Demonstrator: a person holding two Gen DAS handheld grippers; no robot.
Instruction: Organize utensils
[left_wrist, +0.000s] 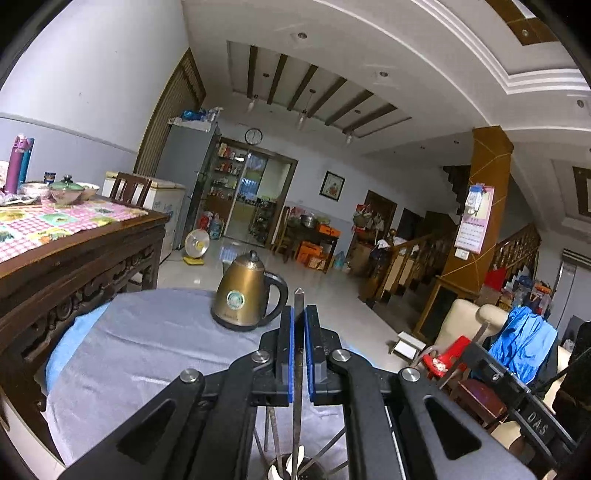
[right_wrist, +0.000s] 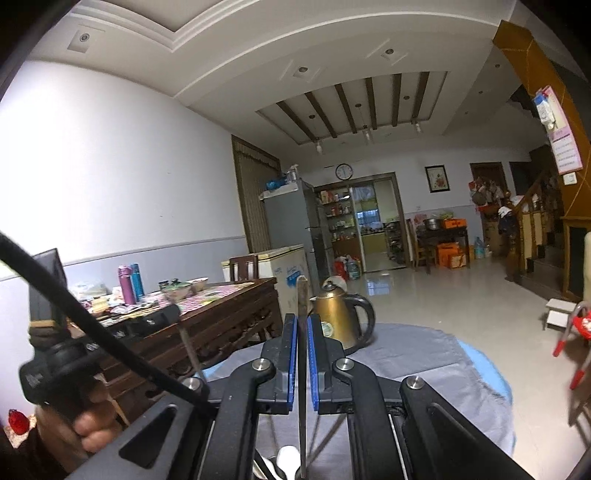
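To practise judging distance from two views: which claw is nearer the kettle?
Left, probably: the kettle looks larger there, just left of the left claw's tips. In the right view it looks smaller, partly hidden behind the right claw's fingers. Each claw grips a utensil.

Kettle on tabletop, at its far edge; dining table left of tabletop, carrying bowls and bottles; chest freezer behind dining table, fridge just beyond; utensil holder at near edge, below left tool, chopstick upright between its fingers; stairs far right.
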